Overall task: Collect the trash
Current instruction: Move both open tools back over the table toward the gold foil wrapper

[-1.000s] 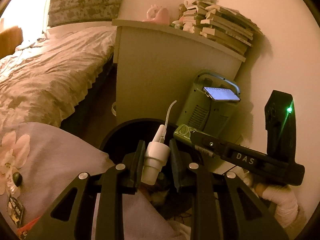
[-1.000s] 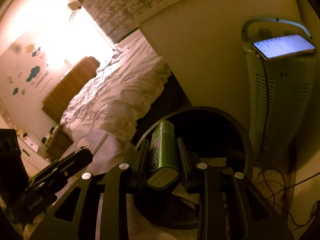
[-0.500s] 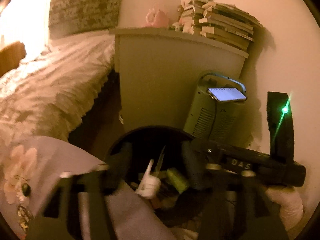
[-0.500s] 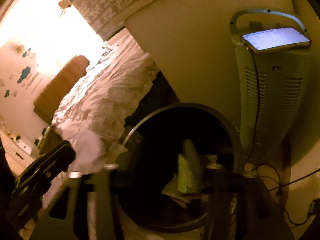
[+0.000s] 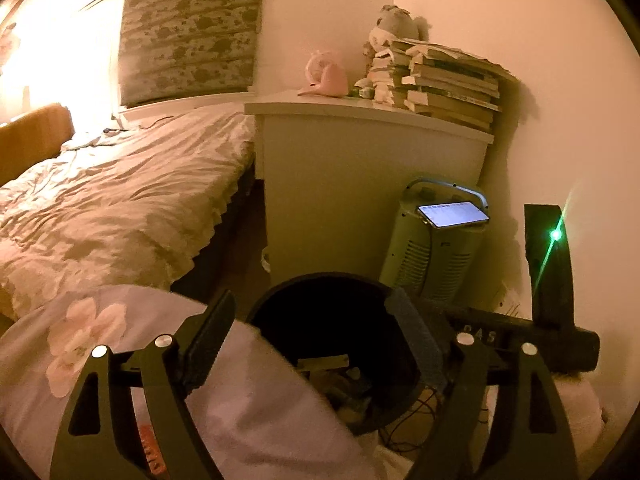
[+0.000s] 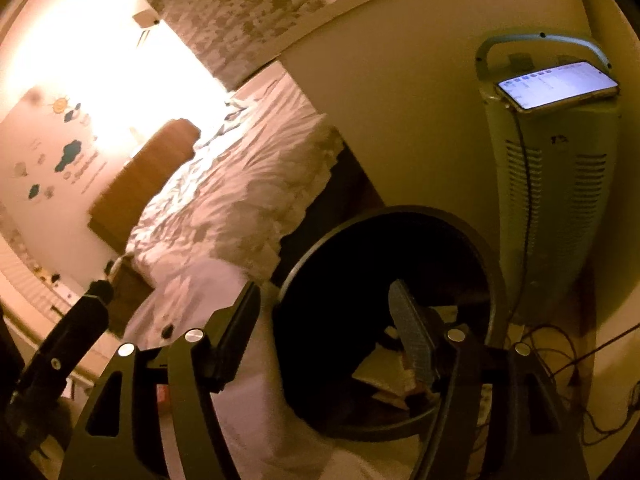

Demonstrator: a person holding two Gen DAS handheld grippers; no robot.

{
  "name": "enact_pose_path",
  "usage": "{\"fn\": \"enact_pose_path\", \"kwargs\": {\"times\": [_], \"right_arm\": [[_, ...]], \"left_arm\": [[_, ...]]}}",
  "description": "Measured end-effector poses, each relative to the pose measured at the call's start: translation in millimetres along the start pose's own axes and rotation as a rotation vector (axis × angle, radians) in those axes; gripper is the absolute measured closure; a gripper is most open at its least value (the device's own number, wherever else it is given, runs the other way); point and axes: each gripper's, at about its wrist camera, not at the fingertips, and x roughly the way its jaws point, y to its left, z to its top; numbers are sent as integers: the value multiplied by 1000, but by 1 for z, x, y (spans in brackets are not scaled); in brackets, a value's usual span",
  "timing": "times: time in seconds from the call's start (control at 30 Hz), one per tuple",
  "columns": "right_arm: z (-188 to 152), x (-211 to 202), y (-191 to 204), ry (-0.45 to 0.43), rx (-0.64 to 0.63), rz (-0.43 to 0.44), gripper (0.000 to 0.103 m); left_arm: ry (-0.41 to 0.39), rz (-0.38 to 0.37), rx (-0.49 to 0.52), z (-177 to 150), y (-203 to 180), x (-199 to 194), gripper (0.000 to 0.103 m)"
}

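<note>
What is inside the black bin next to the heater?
Inside the black bin, only pale pieces of trash lying at the bottom are visible; what they are I cannot tell. The pink bedding covers the near part, and the rest is too dark.

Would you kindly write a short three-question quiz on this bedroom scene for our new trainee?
1. True or false: the left gripper holds a piece of trash.
2. What lies on top of the heater? A) a book B) a phone C) a cup
3. Fill in: both grippers hover over the black ____.

Key
1. False. Its jaws have just been opening, and nothing is between them.
2. B, the lit phone.
3. Bin. The right gripper has also just been opening and is empty; trash lies in the bin.
</note>
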Motion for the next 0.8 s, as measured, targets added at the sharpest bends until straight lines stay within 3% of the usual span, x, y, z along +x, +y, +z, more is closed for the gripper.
{"fn": "enact_pose_path", "kwargs": {"times": [0.43, 0.8], "right_arm": [[-19, 9, 73, 53, -115, 79, 32], [-51, 35, 127, 158, -207, 142, 25]], "left_arm": [[25, 112, -147, -47, 76, -50, 22], [120, 255, -309, -121, 160, -82, 22]]}}
